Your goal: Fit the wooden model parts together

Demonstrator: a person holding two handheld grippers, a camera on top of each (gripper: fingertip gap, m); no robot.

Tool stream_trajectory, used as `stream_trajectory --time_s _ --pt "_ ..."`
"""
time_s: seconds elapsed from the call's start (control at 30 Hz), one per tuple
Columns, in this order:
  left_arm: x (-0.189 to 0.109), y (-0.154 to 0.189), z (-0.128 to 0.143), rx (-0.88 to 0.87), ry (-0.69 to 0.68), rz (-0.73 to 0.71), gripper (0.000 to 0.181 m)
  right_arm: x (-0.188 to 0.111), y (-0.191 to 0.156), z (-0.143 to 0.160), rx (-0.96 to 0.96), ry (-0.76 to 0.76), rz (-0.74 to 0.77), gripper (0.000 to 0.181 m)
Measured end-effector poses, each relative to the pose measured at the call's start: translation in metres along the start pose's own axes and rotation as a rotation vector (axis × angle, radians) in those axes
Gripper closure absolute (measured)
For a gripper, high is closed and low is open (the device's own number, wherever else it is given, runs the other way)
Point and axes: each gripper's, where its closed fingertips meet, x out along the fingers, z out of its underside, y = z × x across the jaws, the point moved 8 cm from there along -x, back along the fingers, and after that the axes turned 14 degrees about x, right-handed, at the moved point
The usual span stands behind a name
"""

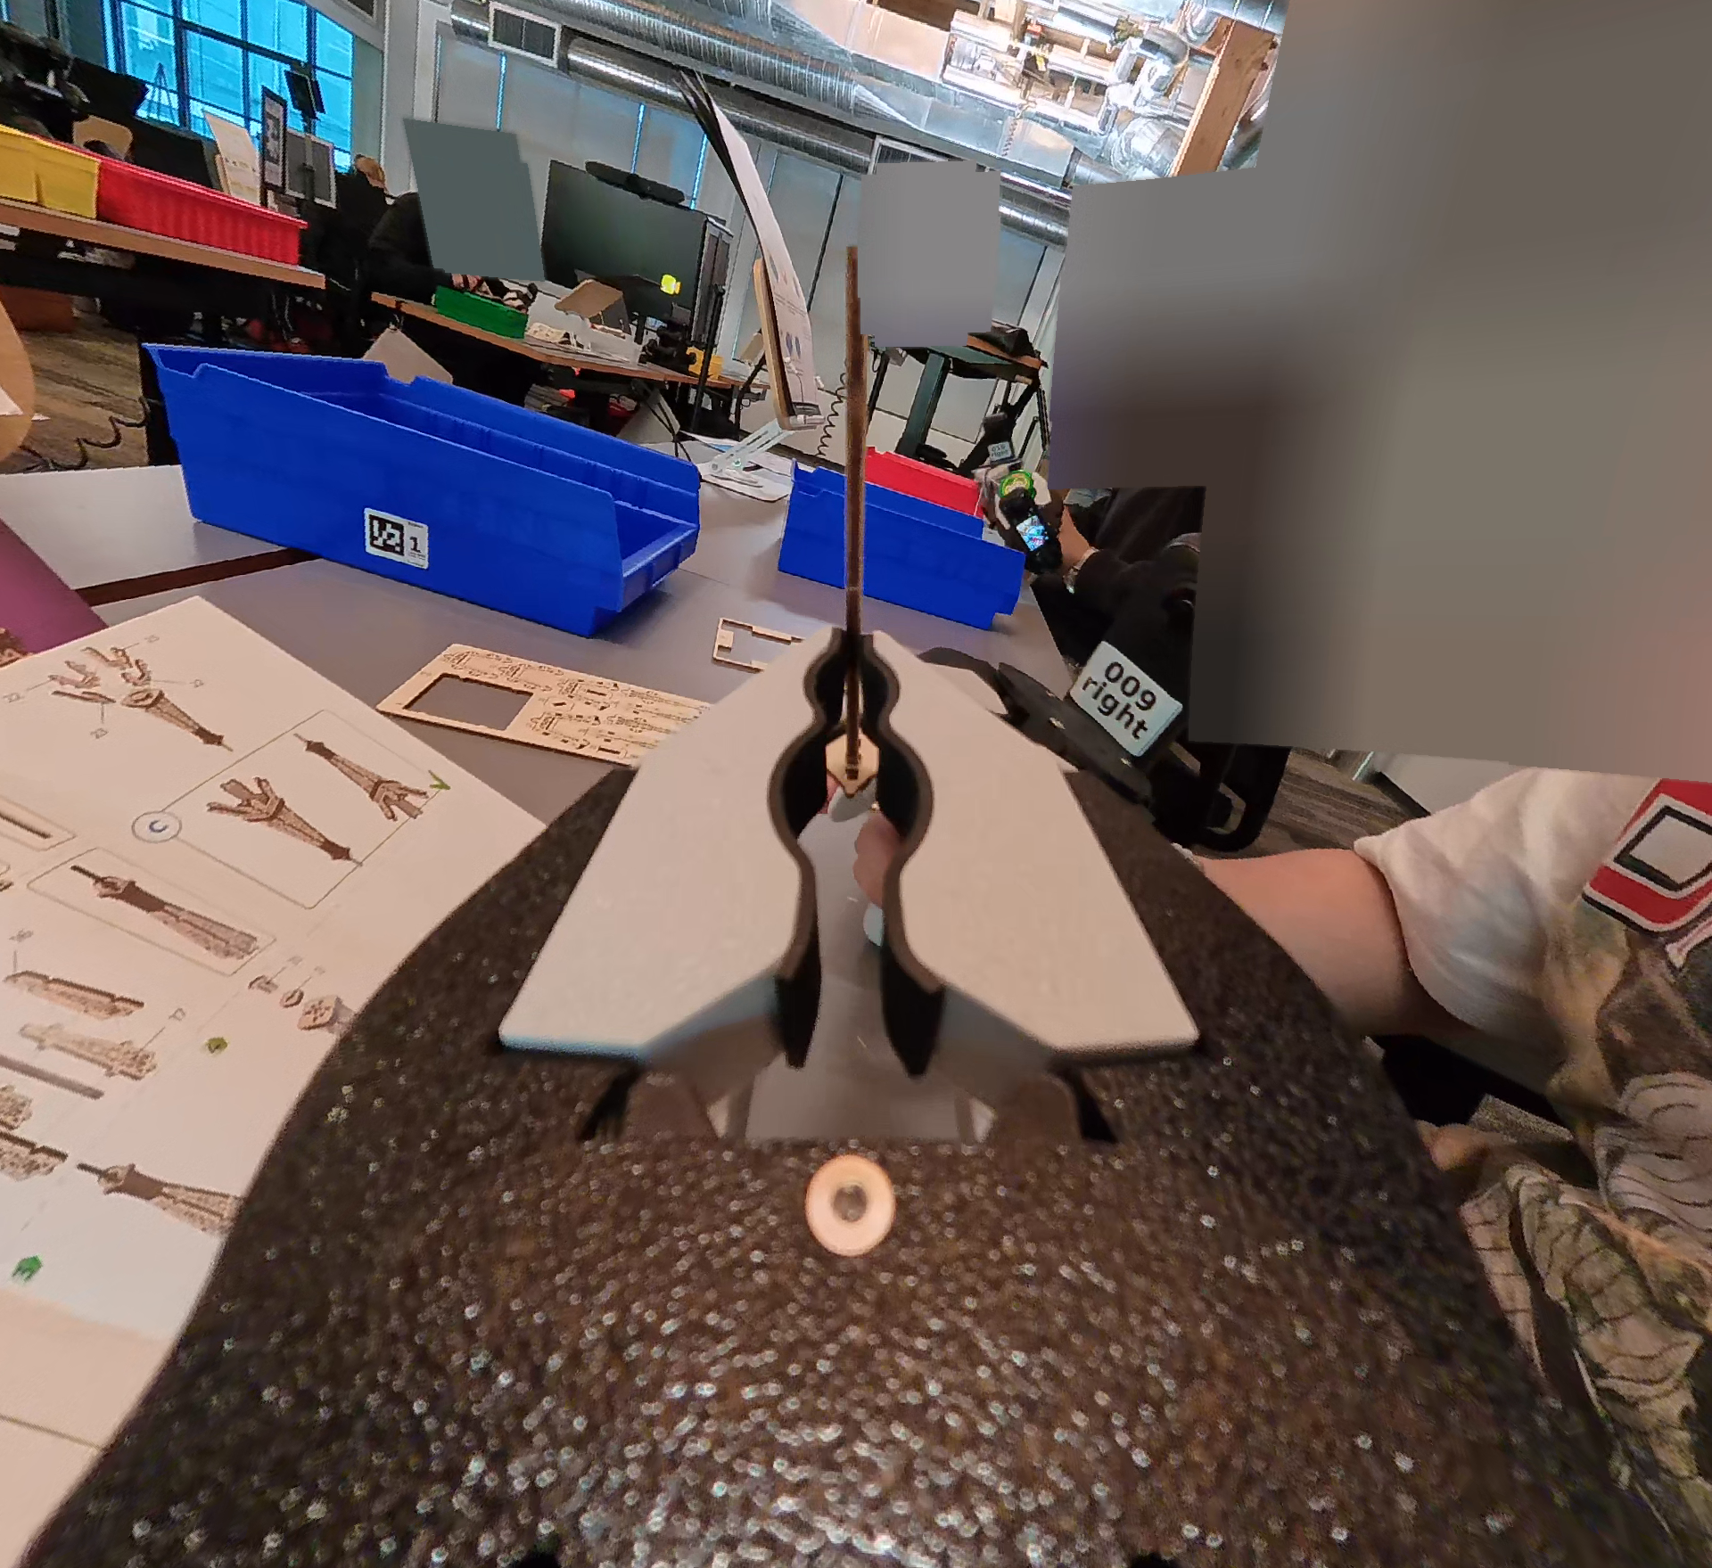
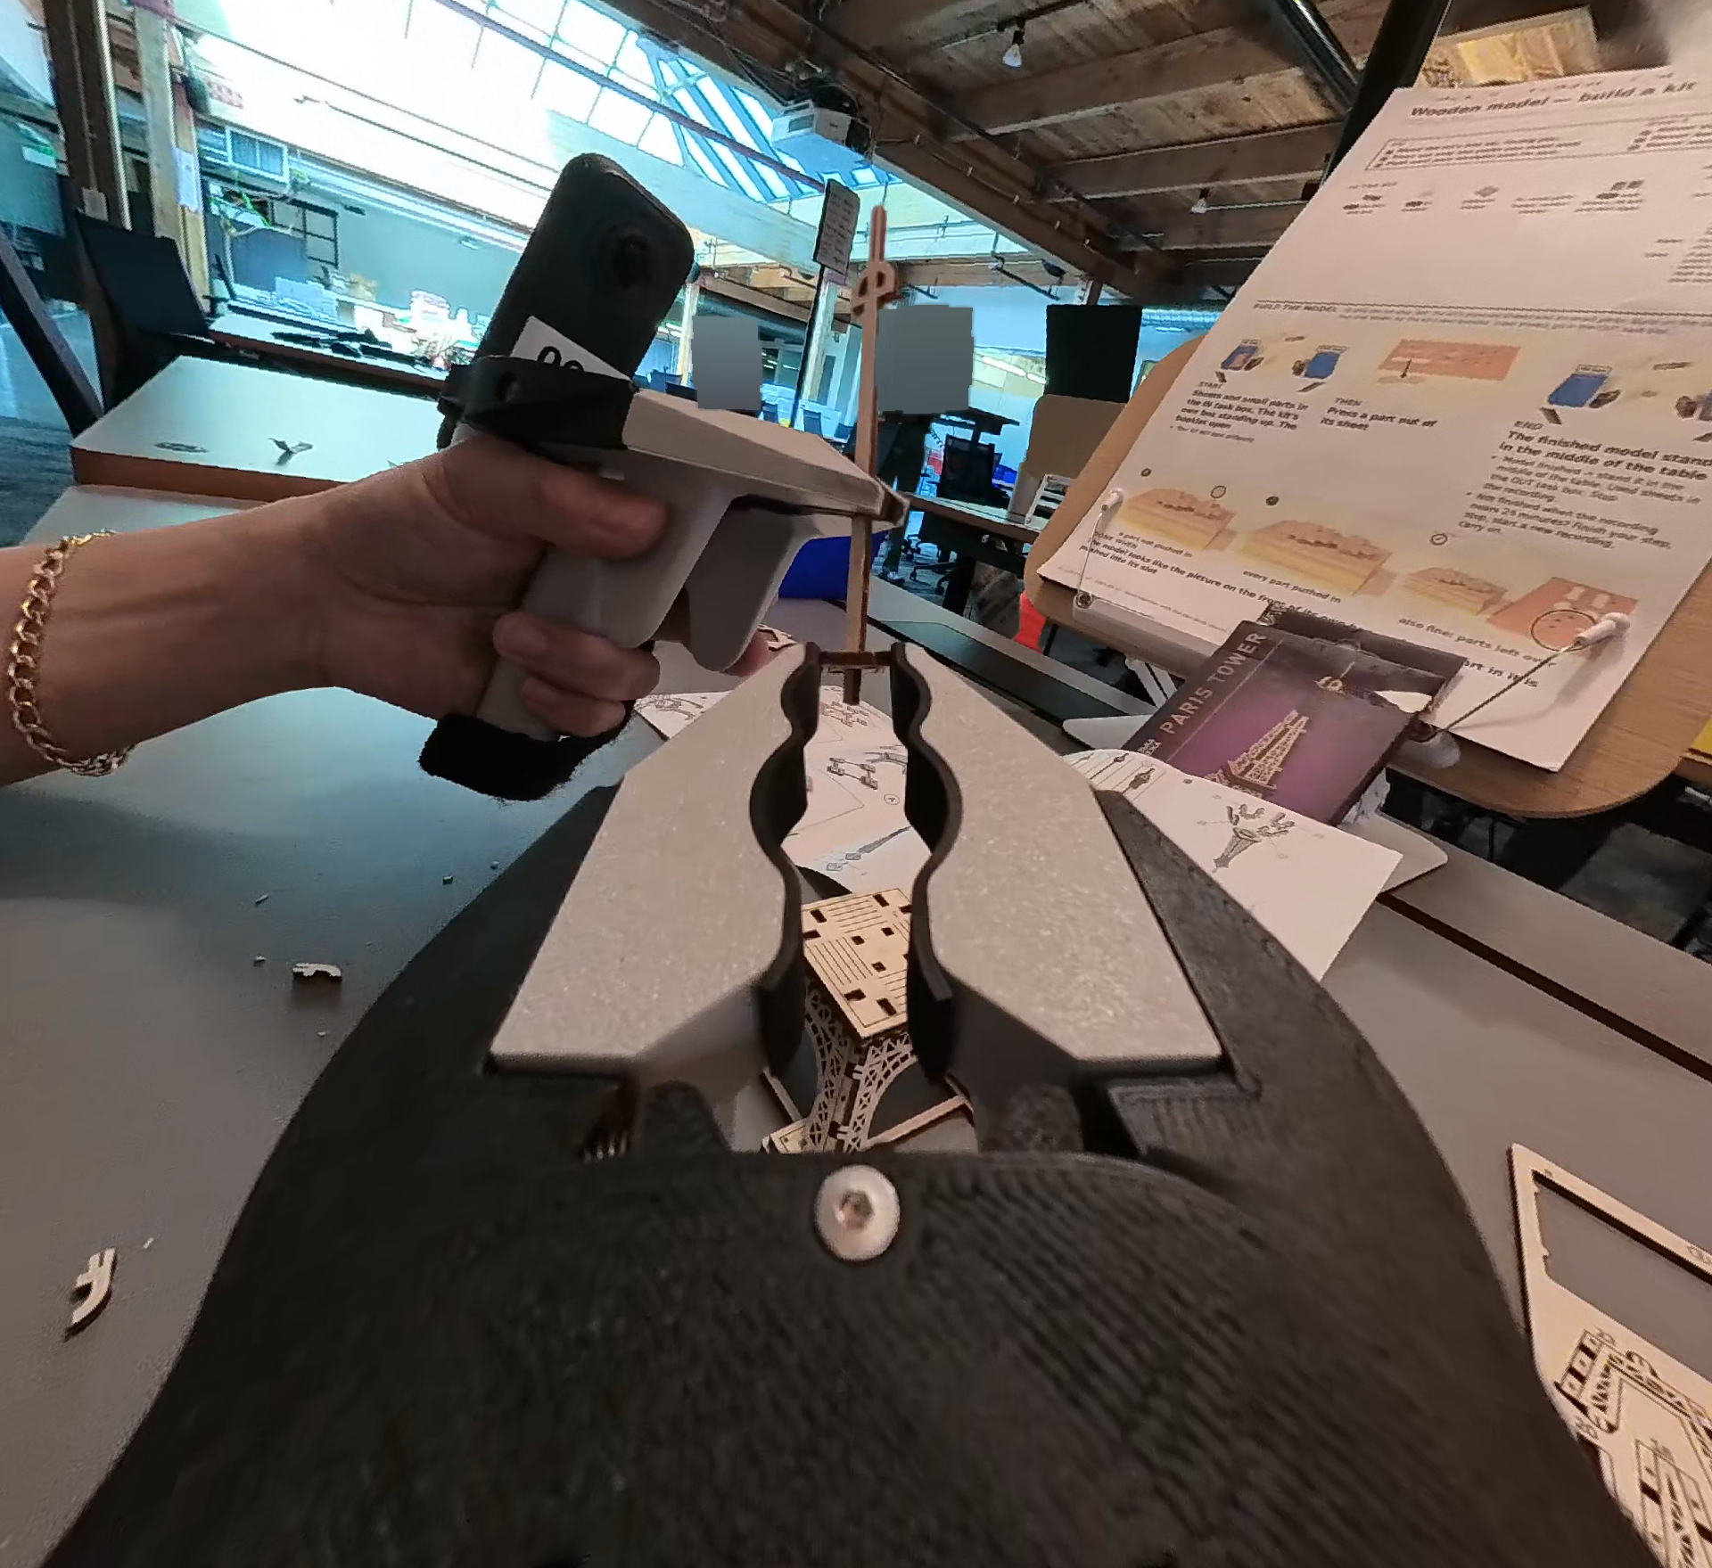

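Note:
My left gripper point(image 1: 852, 655) is shut on a thin wooden spire point(image 1: 853, 431) and holds it upright above the table. In the right wrist view a hand holds the left gripper point(image 2: 880, 507), which pinches the spire point(image 2: 868, 375) at mid-height. A small square wooden collar point(image 2: 848, 659) sits on the spire's lower end. My right gripper point(image 2: 852, 660) is shut on it at the fingertips. The collar also shows in the left wrist view point(image 1: 852, 769). The lattice tower body point(image 2: 857, 968) lies on the table below my right fingers. The right gripper's body point(image 1: 1047, 708) shows to the right in the left wrist view.
Two blue bins point(image 1: 417, 486) point(image 1: 889, 560) stand at the table's far side. An instruction sheet point(image 1: 185, 829) and a punched wooden sheet point(image 1: 537, 699) lie on the left. An instruction board point(image 2: 1482, 412), a kit box point(image 2: 1288, 718), another sheet point(image 2: 1621, 1338) and wood scraps point(image 2: 315, 972) are around. Only a small space, under 4 cm, lies between the two pairs of fingers.

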Motion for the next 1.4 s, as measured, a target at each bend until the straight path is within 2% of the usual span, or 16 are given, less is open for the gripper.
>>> stream_trajectory --time_s 0.23,0.57,0.8,1.1,1.4 --pt "-0.003 0.002 -0.003 0.027 -0.011 0.051 0.181 0.000 -0.001 0.000 0.070 0.003 -0.069 0.169" --pt "-0.011 0.012 -0.010 0.038 0.022 0.214 0.181 -0.002 -0.004 -0.004 0.420 0.050 -0.346 0.169" --pt "-0.019 0.023 -0.014 0.129 0.011 0.333 0.181 -0.001 -0.013 -0.003 0.624 0.006 -0.553 0.169" --pt "-0.022 0.029 -0.014 0.142 0.003 0.398 0.180 -0.001 -0.018 -0.001 0.705 -0.035 -0.646 0.169" --pt "-0.025 0.043 -0.014 0.193 0.016 0.536 0.180 -0.001 -0.030 0.003 0.996 -0.139 -0.884 0.169"
